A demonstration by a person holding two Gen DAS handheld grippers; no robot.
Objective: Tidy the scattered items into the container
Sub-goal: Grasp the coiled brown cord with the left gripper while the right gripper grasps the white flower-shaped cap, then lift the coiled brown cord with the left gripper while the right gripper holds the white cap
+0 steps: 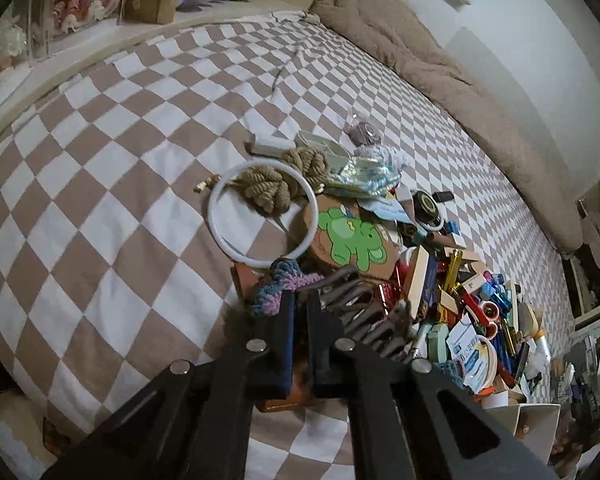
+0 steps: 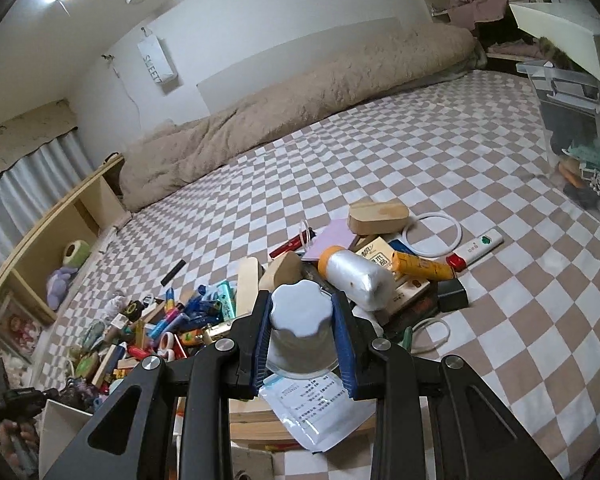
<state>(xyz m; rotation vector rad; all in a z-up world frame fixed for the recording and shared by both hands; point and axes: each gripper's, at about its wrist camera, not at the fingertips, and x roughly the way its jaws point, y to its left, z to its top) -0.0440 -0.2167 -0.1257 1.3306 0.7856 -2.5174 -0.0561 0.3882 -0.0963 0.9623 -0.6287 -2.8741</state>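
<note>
Across checkered bedspread (image 2: pixel 380 168), scattered items (image 1: pixel 452 292) lying piled; beige duvet (image 2: pixel 300 92) bunching along white wall. Clear container (image 2: pixel 576 148) sitting at far right edge, holding dark and teal bits. Right gripper (image 2: pixel 303 320) clamping grey-lidded jar (image 2: pixel 300 312). Left gripper (image 1: pixel 300 320) pinching together at brown claw clip (image 1: pixel 364 312); hold unclear

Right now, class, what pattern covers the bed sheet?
A beige-and-white checkerboard bed sheet, clearest in the right wrist view.
</note>
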